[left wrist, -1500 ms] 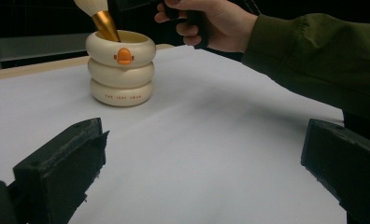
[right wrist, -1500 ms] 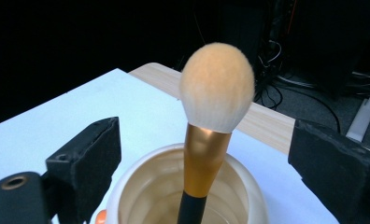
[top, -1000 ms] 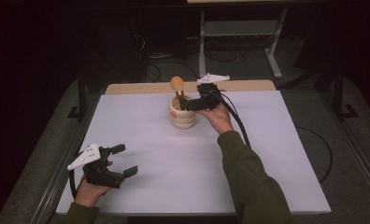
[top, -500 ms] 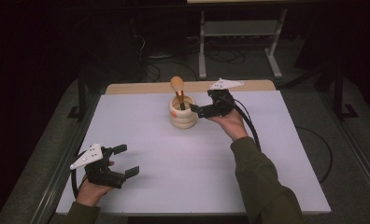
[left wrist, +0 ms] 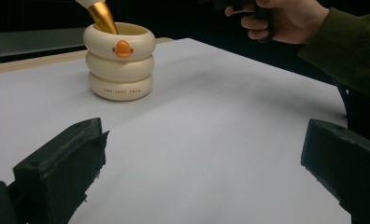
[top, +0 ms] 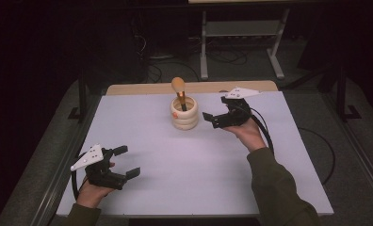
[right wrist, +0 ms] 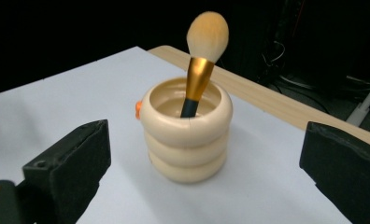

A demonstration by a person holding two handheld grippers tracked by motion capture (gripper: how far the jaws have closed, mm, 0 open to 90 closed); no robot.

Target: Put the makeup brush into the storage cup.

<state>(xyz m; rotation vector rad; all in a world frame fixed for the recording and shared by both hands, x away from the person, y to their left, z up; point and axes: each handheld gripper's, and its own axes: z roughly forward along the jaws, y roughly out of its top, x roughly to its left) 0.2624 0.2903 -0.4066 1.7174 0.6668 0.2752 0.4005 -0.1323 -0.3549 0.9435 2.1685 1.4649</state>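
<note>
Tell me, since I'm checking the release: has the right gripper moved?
Yes. The right gripper, jaws just opened and empty, has drawn back rightward from the cream holder.

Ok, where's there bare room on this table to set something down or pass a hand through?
The widest bare patch is the middle of the white table, between the left gripper and the cream holder. The far left corner and the right edge are bare too. It is tight only at the holder with its brush, where the open right gripper sits close beside it.
</note>
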